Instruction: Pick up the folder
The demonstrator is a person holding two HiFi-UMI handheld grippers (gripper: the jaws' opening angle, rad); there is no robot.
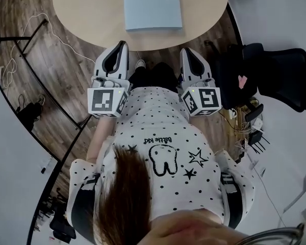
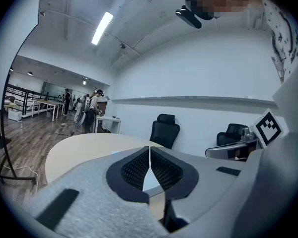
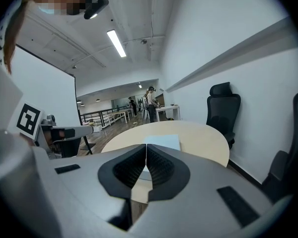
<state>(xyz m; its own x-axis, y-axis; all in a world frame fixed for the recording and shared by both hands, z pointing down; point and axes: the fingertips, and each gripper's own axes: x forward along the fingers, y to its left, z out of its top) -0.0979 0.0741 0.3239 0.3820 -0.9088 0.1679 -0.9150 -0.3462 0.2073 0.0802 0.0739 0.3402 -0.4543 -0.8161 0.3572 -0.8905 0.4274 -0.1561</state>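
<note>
A light blue folder (image 1: 153,6) lies flat on the round beige table (image 1: 81,9), close to its near edge. My left gripper (image 1: 123,45) and right gripper (image 1: 185,51) hover side by side just short of that edge, both pointing toward the table. In the left gripper view the jaws (image 2: 149,150) are pressed together with nothing between them. The right gripper (image 3: 146,148) is likewise shut and empty, and the folder (image 3: 165,142) shows just beyond its tips on the table (image 3: 203,140).
Black office chairs stand to the right of the table (image 1: 275,73) and along the white wall (image 2: 165,130) (image 3: 222,108). A white cable (image 1: 38,22) and a black stand's legs (image 1: 20,40) lie on the wooden floor at left. People (image 2: 89,110) stand far off.
</note>
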